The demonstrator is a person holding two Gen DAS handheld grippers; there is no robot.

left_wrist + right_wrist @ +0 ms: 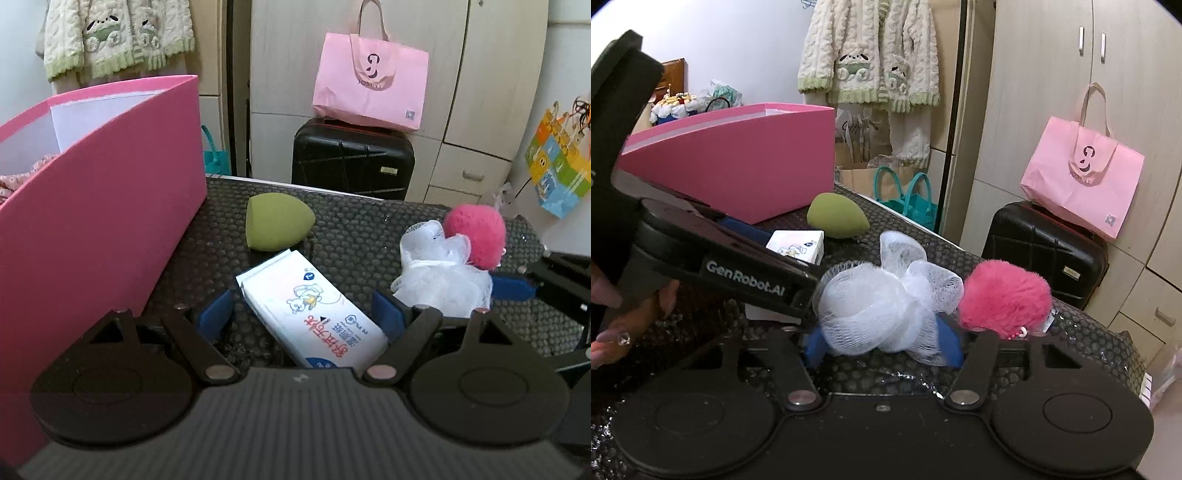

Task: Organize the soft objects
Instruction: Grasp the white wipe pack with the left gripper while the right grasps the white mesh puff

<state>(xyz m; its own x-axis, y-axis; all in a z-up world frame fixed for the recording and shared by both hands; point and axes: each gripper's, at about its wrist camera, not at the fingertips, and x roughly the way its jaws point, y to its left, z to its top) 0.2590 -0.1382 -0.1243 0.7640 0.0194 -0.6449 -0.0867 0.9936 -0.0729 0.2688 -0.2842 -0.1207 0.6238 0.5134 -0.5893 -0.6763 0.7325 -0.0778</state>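
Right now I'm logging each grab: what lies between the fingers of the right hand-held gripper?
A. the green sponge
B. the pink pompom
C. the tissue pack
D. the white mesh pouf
D: the white mesh pouf bulges between the blue pads of the right hand-held gripper.

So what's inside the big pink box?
Looking over the pink box rim from the left camera, you can see white inner walls and a bit of pink flowery fabric in one corner. The near wall hides the bottom, so anything else inside can't be seen.
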